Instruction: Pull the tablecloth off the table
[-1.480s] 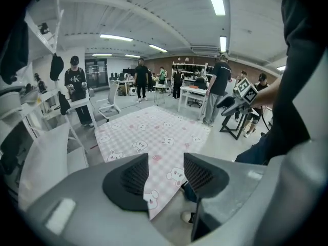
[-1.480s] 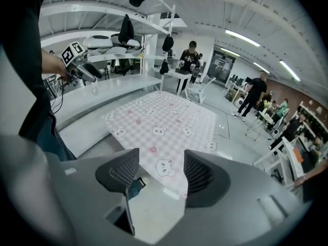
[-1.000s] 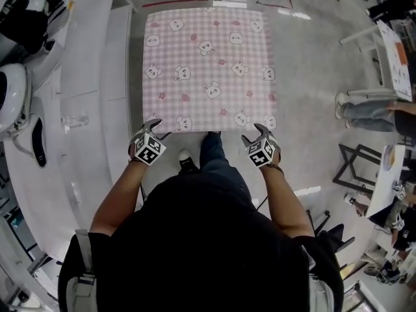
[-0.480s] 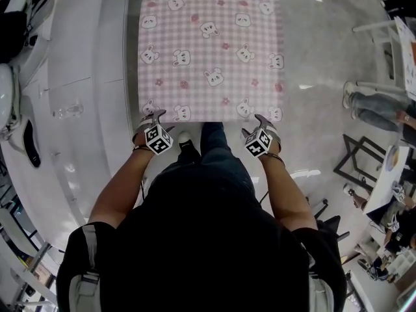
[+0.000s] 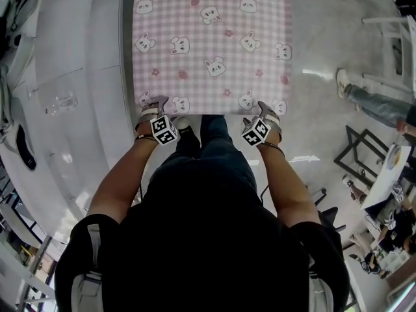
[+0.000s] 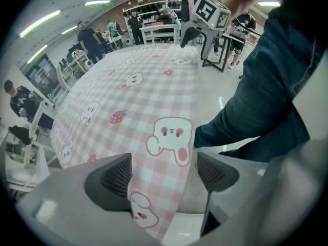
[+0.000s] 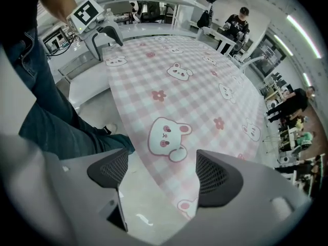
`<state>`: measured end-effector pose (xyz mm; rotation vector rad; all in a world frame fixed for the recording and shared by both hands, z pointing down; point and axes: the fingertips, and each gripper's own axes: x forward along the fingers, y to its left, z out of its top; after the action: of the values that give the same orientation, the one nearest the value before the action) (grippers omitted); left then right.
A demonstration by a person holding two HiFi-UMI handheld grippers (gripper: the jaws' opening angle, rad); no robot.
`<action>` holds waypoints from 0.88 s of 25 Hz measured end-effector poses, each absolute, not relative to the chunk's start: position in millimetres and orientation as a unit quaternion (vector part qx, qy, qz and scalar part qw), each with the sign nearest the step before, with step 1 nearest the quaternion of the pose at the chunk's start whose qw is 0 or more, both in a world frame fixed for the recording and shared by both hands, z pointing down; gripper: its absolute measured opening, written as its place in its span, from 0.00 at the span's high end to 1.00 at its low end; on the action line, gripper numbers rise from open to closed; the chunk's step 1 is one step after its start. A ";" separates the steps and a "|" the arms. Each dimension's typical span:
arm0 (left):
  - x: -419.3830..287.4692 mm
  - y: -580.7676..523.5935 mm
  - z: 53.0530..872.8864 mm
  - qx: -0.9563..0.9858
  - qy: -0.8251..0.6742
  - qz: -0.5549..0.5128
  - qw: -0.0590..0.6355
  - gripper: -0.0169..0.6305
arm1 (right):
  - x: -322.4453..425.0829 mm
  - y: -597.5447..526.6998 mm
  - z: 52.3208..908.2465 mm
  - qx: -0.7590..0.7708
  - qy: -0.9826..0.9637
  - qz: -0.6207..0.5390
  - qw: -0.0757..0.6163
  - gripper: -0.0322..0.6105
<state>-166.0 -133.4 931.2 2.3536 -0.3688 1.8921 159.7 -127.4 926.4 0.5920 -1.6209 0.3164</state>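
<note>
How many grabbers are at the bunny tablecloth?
2. The left gripper is at the near left corner of the tablecloth, the right gripper at its near right corner. Both have jaws apart around the cloth's edge.

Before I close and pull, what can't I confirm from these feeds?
- Far edge of the tablecloth: cut off by the head view's top border.
- Table: covered by the tablecloth in every view.
- Left gripper and right gripper: jaws stand apart around the near hem. In the head view the marker cubes hide them. Pad contact with the cloth is unclear in both gripper views.
</note>
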 end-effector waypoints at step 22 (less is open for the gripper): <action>-158.3 -137.0 940.8 0.739 -0.087 0.666 -0.049 0.30 | 182.6 -131.2 948.7 0.237 -0.650 0.079 0.718 0.20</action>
<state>-158.3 -137.0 940.8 2.3970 -0.2838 2.1614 182.6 -131.2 948.7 0.5244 -1.4372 0.1738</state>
